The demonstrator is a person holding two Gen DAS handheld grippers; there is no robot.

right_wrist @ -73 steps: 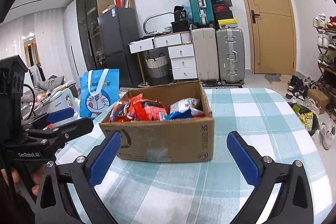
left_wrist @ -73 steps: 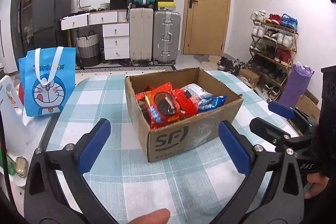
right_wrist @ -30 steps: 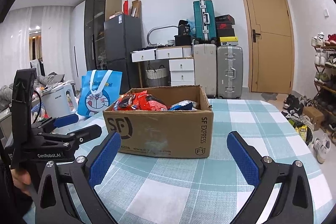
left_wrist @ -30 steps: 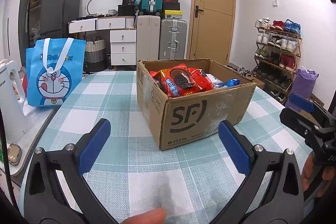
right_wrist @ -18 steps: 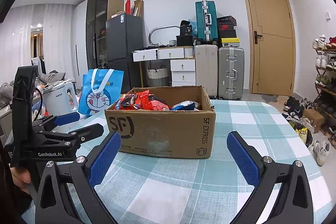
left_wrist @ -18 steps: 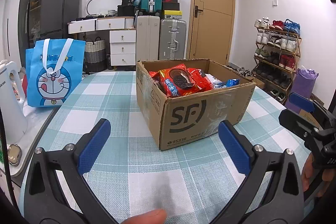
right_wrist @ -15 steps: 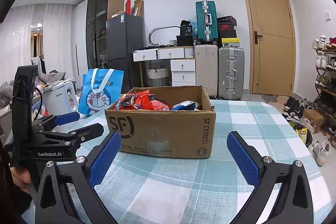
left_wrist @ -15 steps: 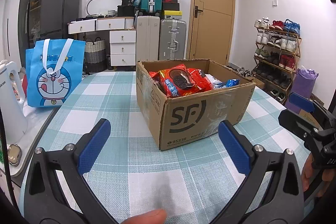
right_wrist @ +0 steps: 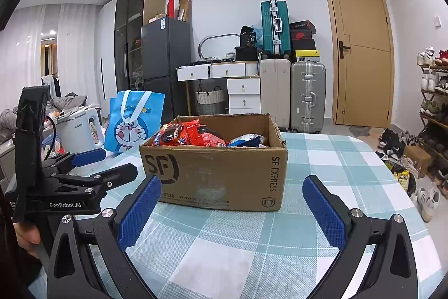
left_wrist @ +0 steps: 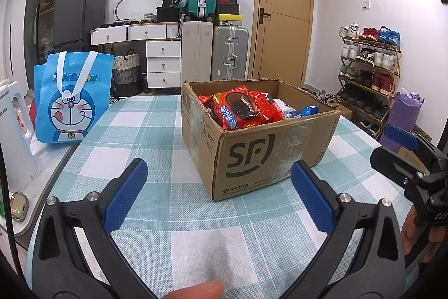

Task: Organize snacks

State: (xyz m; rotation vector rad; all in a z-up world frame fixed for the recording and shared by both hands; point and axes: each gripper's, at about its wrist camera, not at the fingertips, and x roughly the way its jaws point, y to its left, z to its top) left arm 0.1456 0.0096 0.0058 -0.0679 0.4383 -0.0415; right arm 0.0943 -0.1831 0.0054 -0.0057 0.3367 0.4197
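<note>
A brown cardboard box [left_wrist: 268, 156] [right_wrist: 215, 175] with SF printing stands on the checked tablecloth. Inside lie red cookie packets [left_wrist: 238, 109] [right_wrist: 193, 137] and a blue-and-white packet [left_wrist: 303, 111] [right_wrist: 246, 140]. My left gripper [left_wrist: 218, 198] hovers open in front of the box's near corner, nothing between its blue pads. My right gripper [right_wrist: 231, 208] is open as well, just short of the box's front face. Each gripper shows in the other's view, the right gripper [left_wrist: 406, 147] at the far right edge and the left gripper [right_wrist: 92, 161] at the left.
A blue cartoon tote bag [left_wrist: 71, 100] [right_wrist: 133, 122] stands at the table's left edge beside a white appliance [left_wrist: 14, 136]. Suitcases [left_wrist: 228, 55], drawers and a fridge line the far wall. A shoe rack [left_wrist: 369, 74] stands right, near the door.
Since 2.4 s ago both grippers have dropped lower, so the box is seen more from the side. In the last second almost nothing has moved.
</note>
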